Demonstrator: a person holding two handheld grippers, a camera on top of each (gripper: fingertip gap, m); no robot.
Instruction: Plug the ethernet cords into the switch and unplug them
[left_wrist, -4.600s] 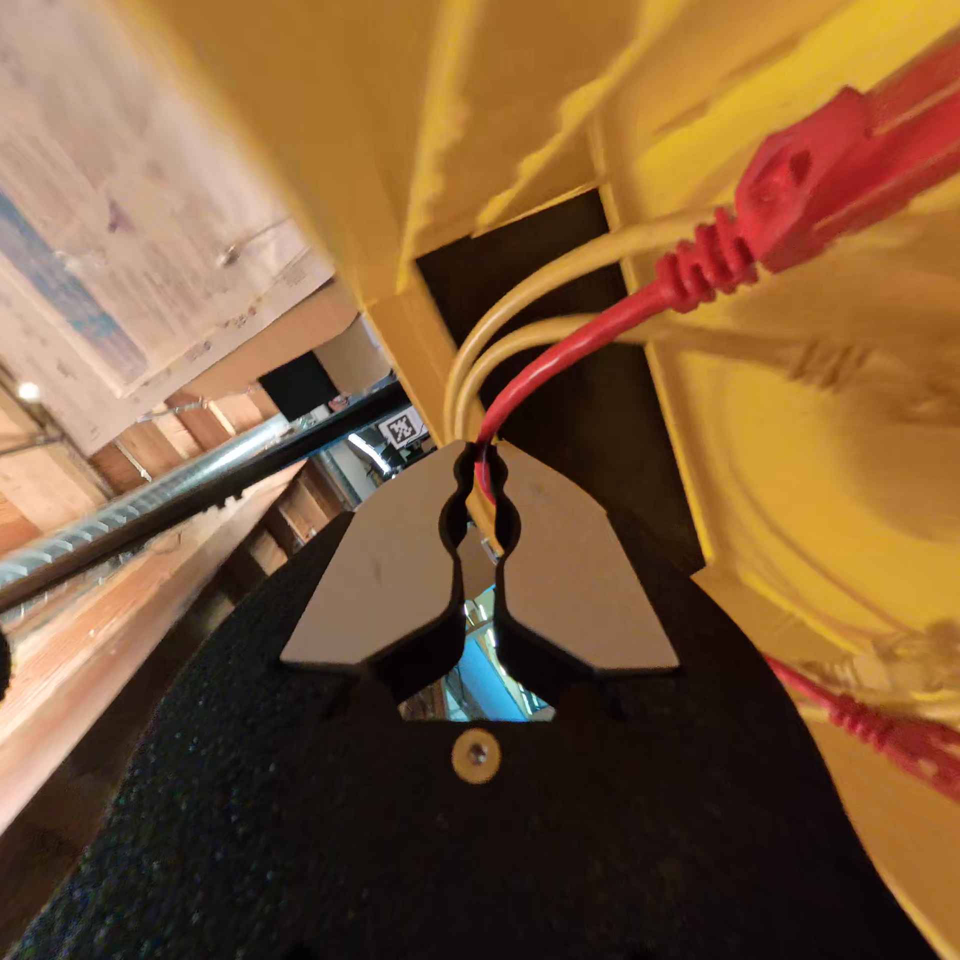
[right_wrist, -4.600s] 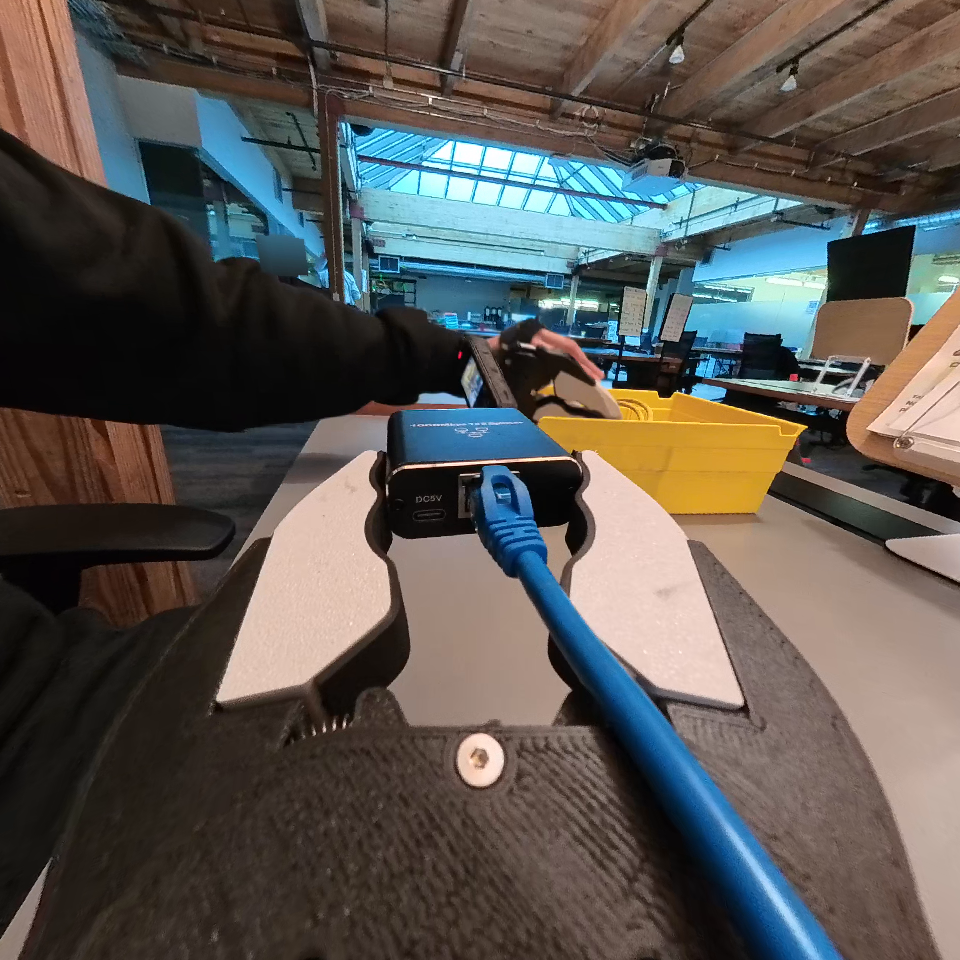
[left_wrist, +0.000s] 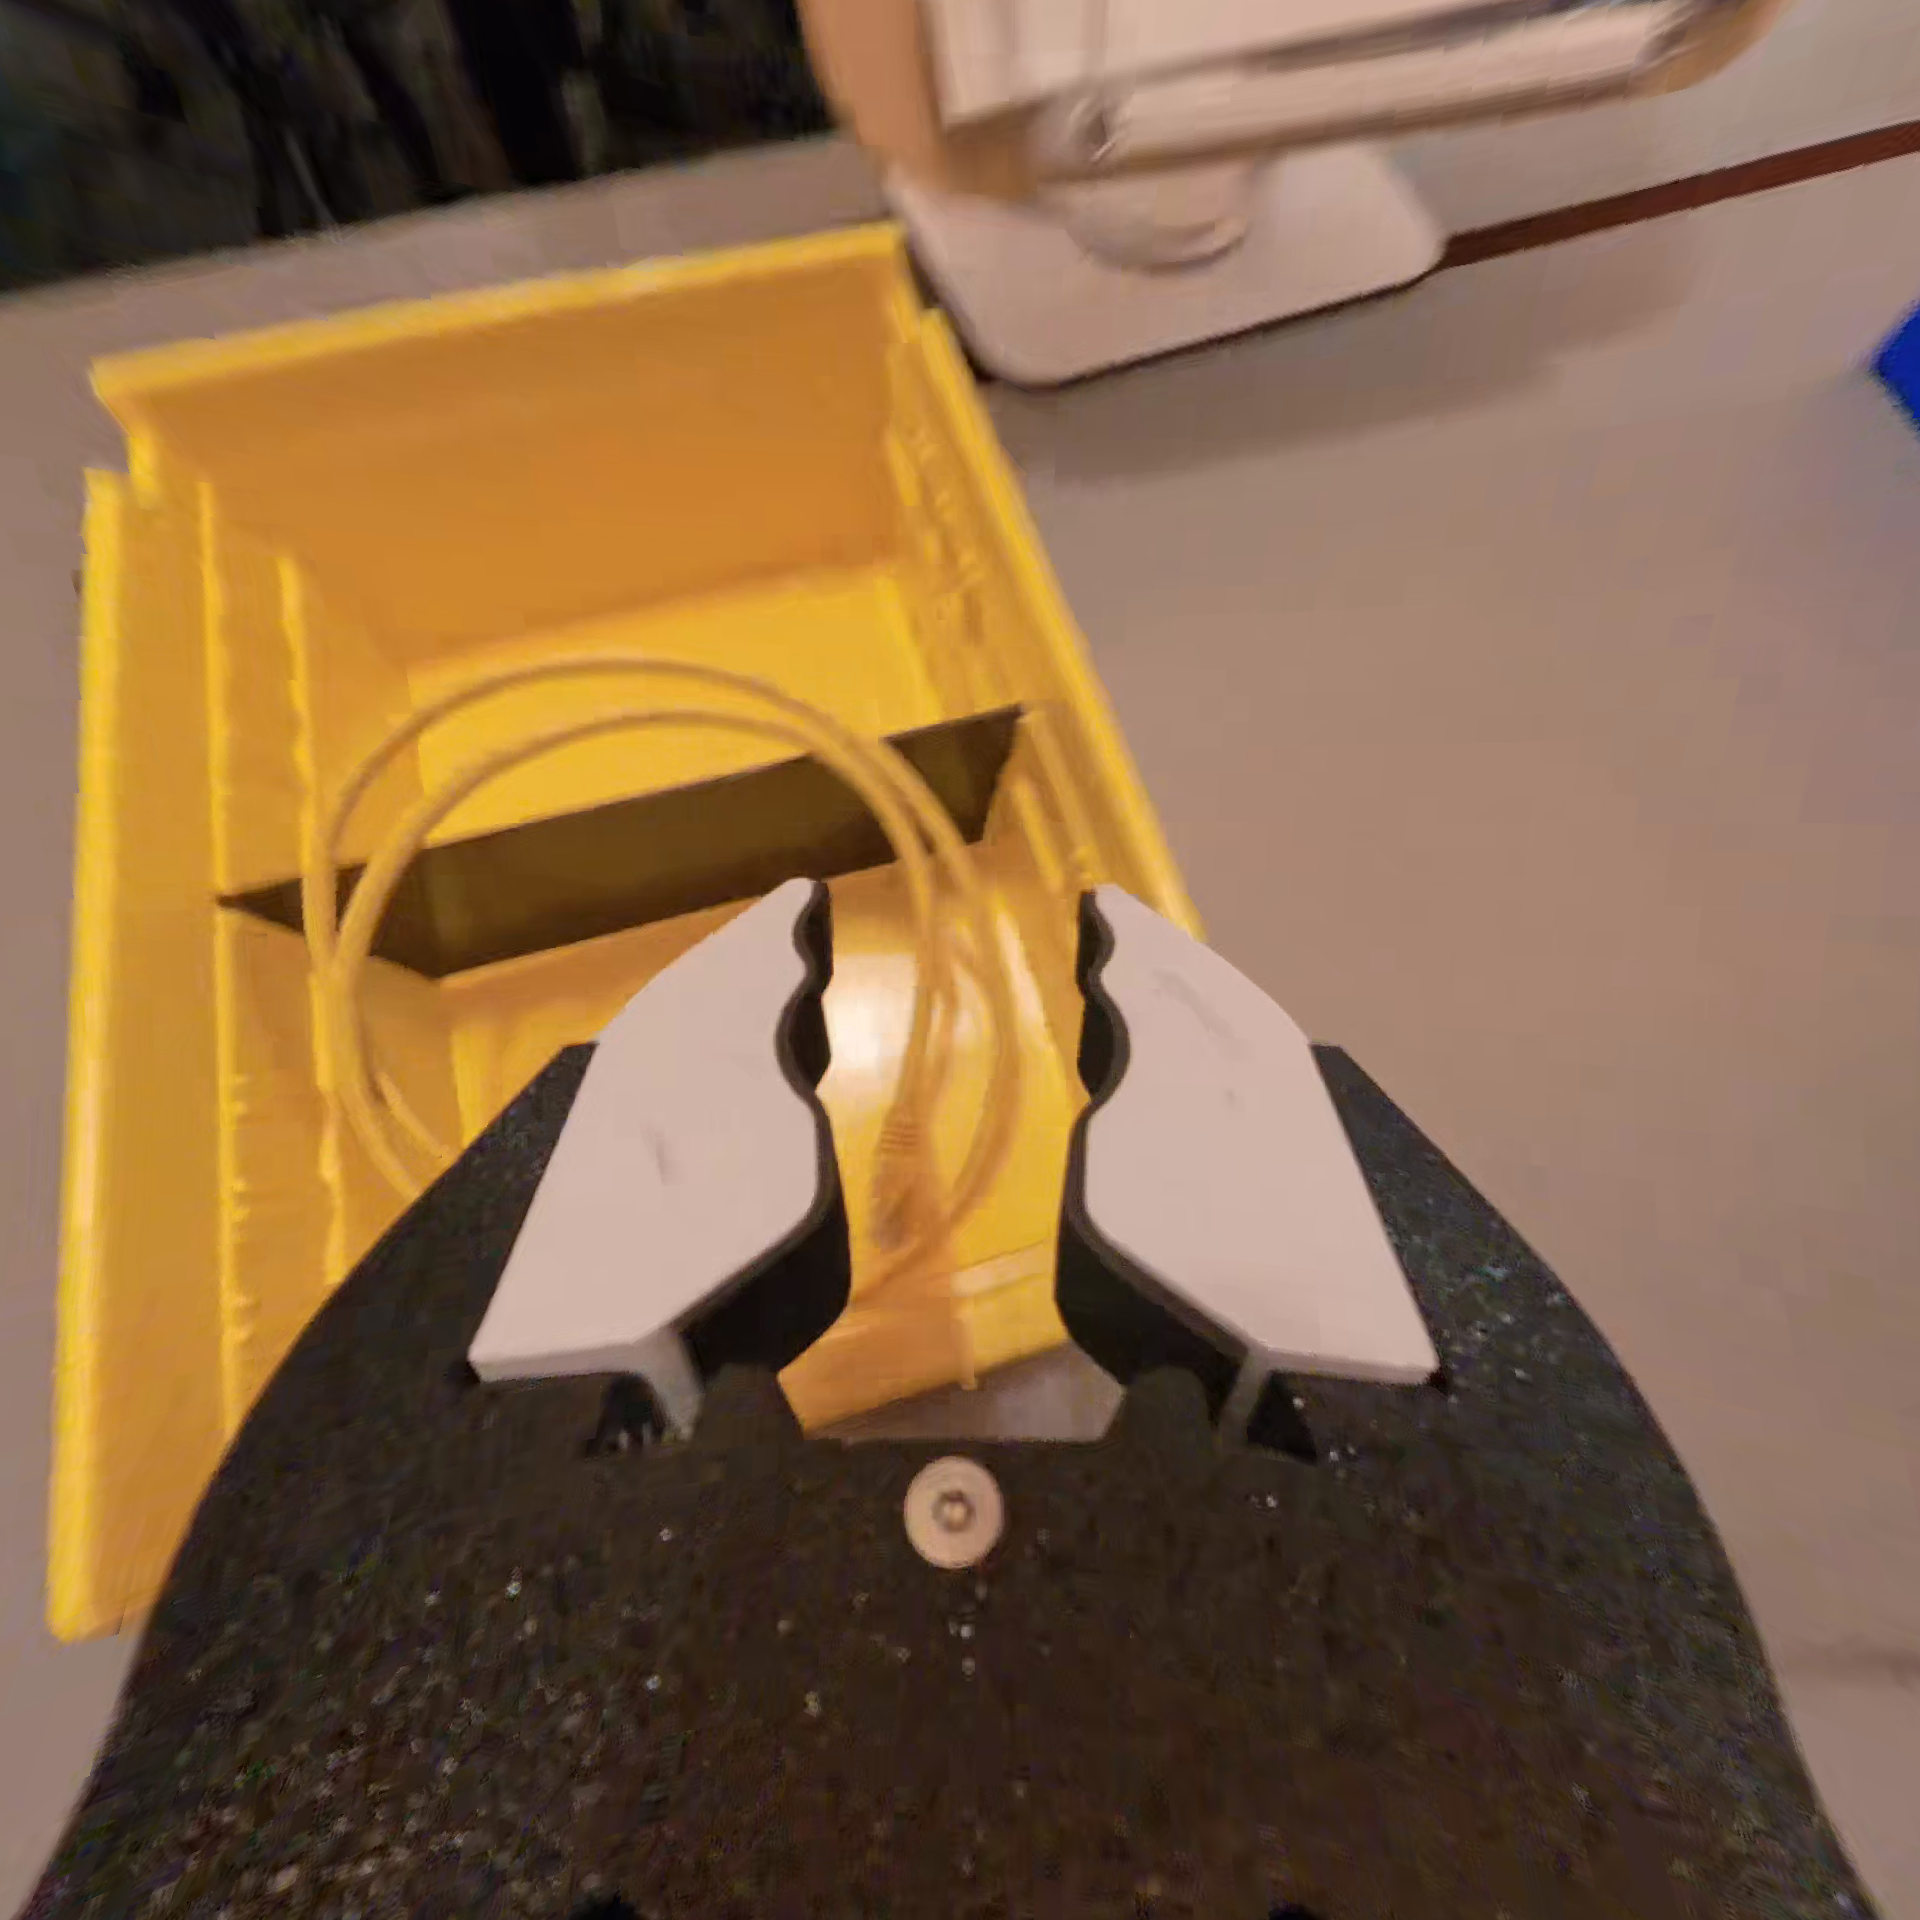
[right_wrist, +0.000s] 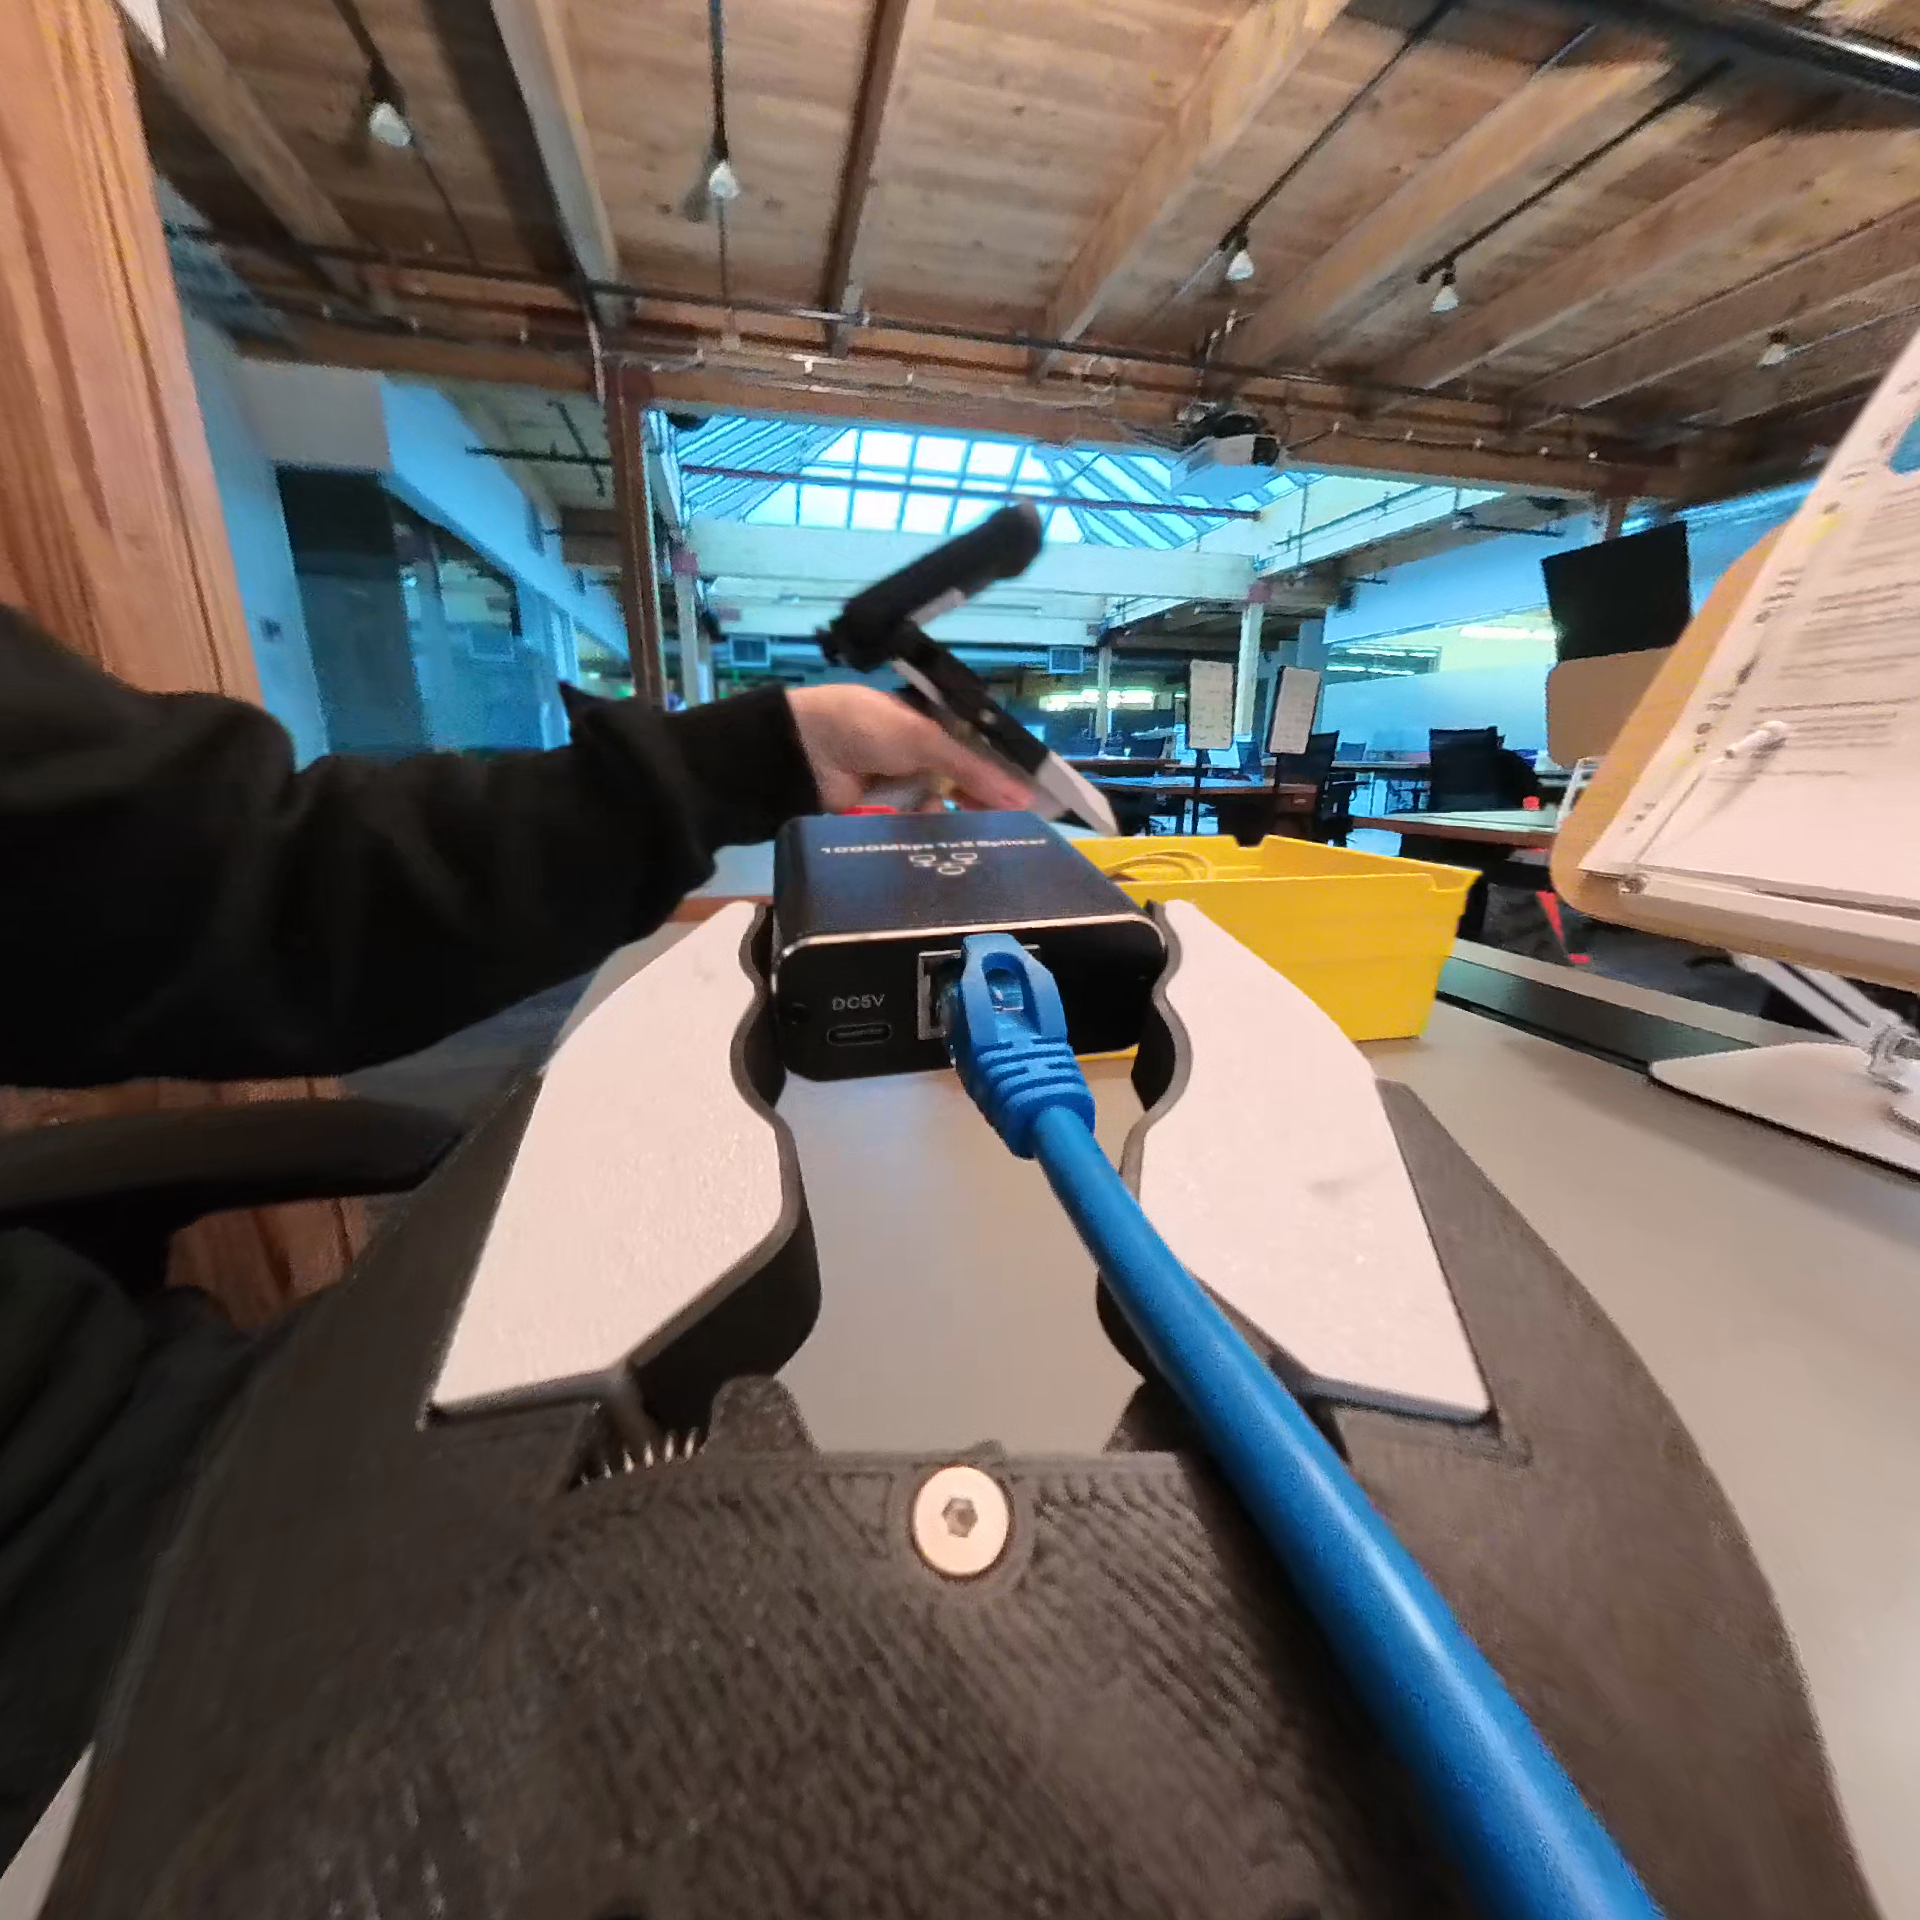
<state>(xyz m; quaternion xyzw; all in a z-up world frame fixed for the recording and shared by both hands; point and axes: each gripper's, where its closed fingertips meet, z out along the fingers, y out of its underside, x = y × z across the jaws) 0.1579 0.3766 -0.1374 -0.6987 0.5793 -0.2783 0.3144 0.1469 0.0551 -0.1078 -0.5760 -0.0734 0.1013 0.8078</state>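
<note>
In the right wrist view my right gripper is shut on the black switch and holds it on the grey table. A blue ethernet cord is plugged into the switch's near port and runs back over the gripper. A bit of red shows behind the switch's far end. My left gripper is open and empty above the yellow bin, over a coiled yellow cord inside it. In the right wrist view a hand holds the left gripper just beyond the switch.
A white document stand sits right of the bin, and in the right wrist view it leans over the table's right side. The bin is behind the switch. A black sleeve and a chair armrest are at the left.
The left gripper was shut on a red cord inside the bin. Now it is open, empty and raised above the bin, and the red cord is gone from the bin. The right gripper still holds the switch.
</note>
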